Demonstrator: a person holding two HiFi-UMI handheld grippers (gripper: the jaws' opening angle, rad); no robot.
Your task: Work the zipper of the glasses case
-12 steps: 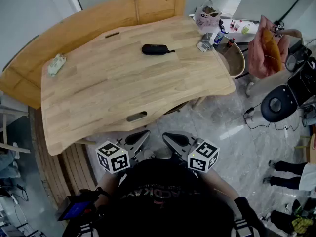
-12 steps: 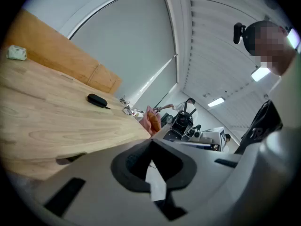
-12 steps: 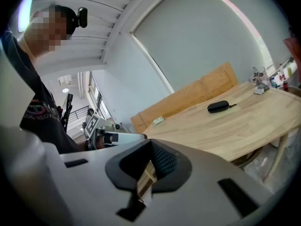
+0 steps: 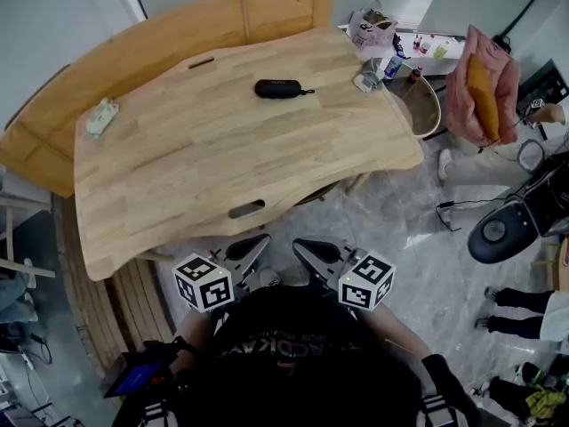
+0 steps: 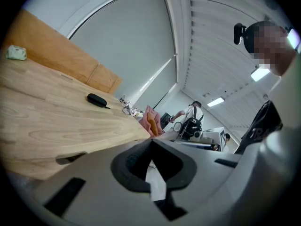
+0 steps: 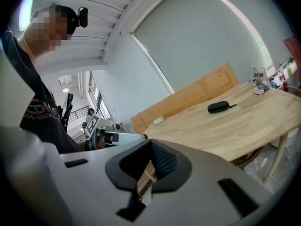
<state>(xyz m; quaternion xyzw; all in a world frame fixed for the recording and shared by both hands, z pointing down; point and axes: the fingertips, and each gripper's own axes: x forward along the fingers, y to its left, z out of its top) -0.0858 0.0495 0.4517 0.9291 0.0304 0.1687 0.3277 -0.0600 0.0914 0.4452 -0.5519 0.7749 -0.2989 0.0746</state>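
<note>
Glasses case (image 4: 283, 88) on table (image 4: 178, 176), well apart from left gripper (image 4: 260, 244), right gripper (image 4: 302, 245); jaws closed.

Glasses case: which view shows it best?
Head view: the glasses case lies in the open on the table, seen whole from above, pull cord included. Both gripper views show the glasses case small and side-on, far across the table.

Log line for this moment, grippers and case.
phase: not started | glasses case: on table, untouched | left gripper: shut, empty | right gripper: shut, empty
</note>
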